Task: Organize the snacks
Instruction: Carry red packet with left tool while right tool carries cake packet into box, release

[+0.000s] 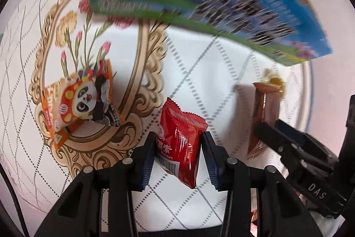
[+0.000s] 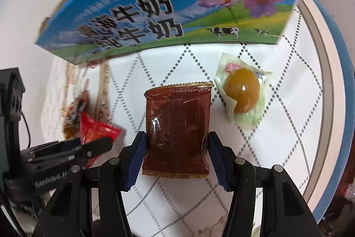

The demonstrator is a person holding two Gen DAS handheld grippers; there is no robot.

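Left gripper [image 1: 178, 146] pinches the red packet [image 1: 180, 141]. Right gripper [image 2: 177, 148] pinches the brown packet [image 2: 177, 130]. Milk carton [image 2: 168, 6] lies ahead.

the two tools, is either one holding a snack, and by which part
Left tool pinches the shiny red snack packet across its side edges, near the barcode end. Right tool squeezes the dark brown foil packet across its two side edges.

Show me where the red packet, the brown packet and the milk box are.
red packet [image 1: 179, 143], left wrist view, middle of its front.
brown packet [image 2: 177, 132], right wrist view, middle of its back.
milk box [image 2: 155, 10], right wrist view, printed side.
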